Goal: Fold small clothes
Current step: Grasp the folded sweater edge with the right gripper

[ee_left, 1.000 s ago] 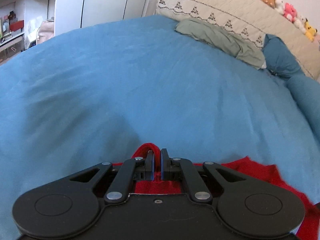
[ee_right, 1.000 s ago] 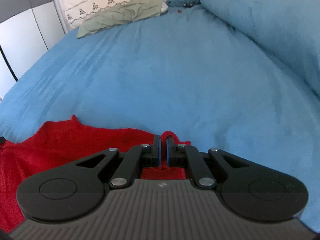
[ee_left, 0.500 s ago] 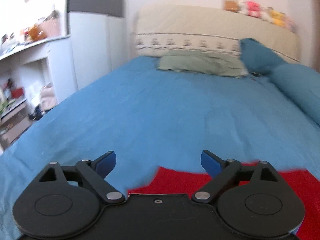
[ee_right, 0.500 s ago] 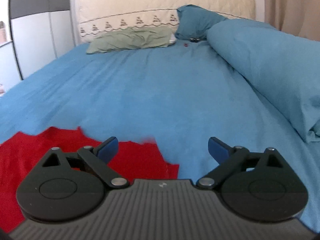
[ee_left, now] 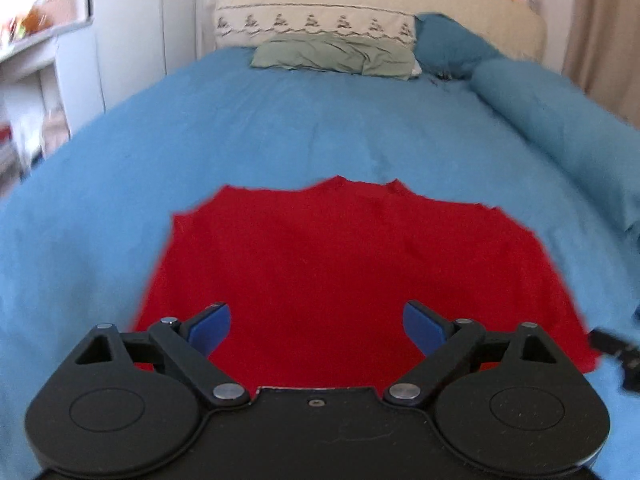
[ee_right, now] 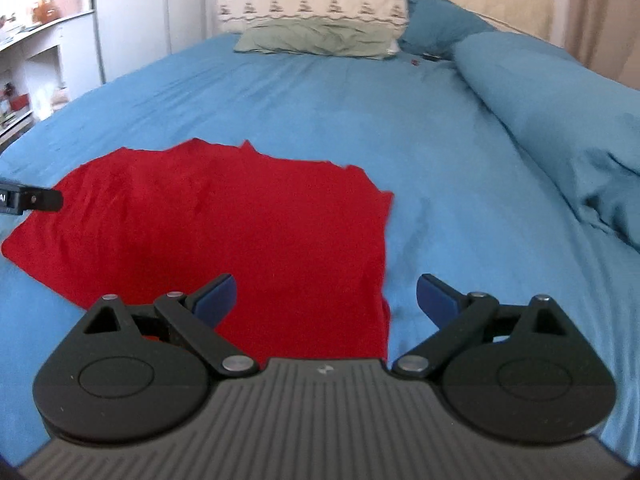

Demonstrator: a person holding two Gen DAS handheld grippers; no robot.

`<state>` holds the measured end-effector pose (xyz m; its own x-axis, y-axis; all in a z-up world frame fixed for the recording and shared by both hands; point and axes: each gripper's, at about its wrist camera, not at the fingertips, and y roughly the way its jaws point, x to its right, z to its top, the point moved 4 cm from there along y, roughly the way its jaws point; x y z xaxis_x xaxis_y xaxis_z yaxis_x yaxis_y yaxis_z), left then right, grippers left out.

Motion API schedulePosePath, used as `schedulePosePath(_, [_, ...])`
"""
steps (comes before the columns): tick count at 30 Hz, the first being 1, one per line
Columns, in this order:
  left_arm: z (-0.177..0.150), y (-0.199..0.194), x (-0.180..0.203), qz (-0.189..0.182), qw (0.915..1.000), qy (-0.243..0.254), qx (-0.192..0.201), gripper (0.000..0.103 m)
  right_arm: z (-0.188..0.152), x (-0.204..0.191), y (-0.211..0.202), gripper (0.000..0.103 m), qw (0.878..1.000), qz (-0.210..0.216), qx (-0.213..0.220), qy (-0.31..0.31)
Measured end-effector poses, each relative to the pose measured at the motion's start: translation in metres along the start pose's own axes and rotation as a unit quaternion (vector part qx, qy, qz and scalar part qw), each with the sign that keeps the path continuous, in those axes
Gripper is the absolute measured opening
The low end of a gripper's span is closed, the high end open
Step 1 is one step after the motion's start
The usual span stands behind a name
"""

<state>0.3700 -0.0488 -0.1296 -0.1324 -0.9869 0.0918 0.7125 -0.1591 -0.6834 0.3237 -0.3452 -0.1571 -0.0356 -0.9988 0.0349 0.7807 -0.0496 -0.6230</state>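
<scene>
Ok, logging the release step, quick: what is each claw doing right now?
Left claw: open, holding nothing, above the red garment.
Right claw: open, holding nothing, over the garment's right edge.

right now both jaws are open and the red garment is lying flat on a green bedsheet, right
Not quite: the bedsheet is blue, not green; the only green thing is the pillow at the head of the bed. The right wrist view shows this plainly. The rest holds: the left gripper and right gripper both have their jaws spread open, and the red garment lies flat on the sheet.
</scene>
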Motion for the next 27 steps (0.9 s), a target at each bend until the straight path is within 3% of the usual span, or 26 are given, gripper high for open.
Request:
schedulePosePath(4, [-0.006,0.012,0.019,0.004,0.9998,-0.019,0.01,0.098,-0.021,0.011,-0.014,0.103,0.995,0.009,-0.011,0.103])
schedulePosePath(9, [-0.012,0.04,0.022,0.004,1.0,-0.004,-0.004,0.098,-0.045,0.018,-0.004,0.103,0.978,0.005,-0.019,0.21])
schedulePosePath(15, [-0.012,0.06,0.015,0.018,0.9998,-0.002,-0.002,0.098,-0.069,0.012,0.014,0.1,0.97,-0.005,0.004,0.243])
schedulePosePath(23, [-0.014,0.069,0.009,0.02,0.9998,-0.004,0.005,0.098,-0.07,0.024,0.048,0.096,0.959,0.005,0.048,0.278])
schedulePosePath(27, [-0.01,0.074,0.001,0.048,0.9988,0.006,0.013,0.098,-0.063,0.028,0.057,0.077,0.95,0.01,0.067,0.305])
